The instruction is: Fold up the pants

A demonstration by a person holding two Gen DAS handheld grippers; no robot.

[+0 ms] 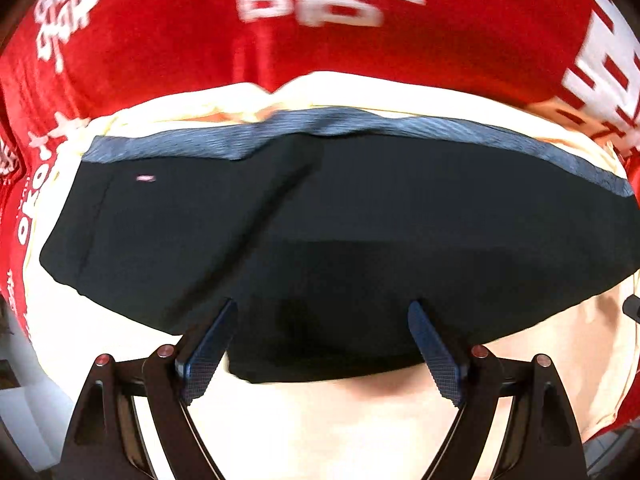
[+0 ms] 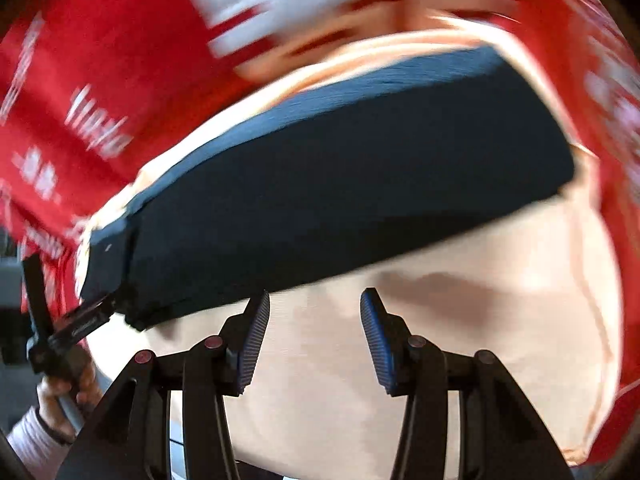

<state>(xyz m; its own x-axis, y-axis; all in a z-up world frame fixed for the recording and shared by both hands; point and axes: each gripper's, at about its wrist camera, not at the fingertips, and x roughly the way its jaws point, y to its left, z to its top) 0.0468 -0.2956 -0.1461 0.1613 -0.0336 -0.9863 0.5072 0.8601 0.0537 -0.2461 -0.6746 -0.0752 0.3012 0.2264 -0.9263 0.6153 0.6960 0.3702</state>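
Here both tongs spread: left tongs [image 1: 322, 312] over pants [image 1: 320, 220] hem; right tongs [image 2: 315, 300] beside.

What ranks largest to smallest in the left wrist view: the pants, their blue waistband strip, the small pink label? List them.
1. pants, filling most of the middle
2. blue waistband strip, a narrow band along the far edge
3. pink label, a tiny mark on the dark fabric

Both grippers have black angular frames with small reddish round screws behind textured blue fingers [image 1: 208, 354]. A bare hand [image 2: 60, 394] shows a pale sleeve.
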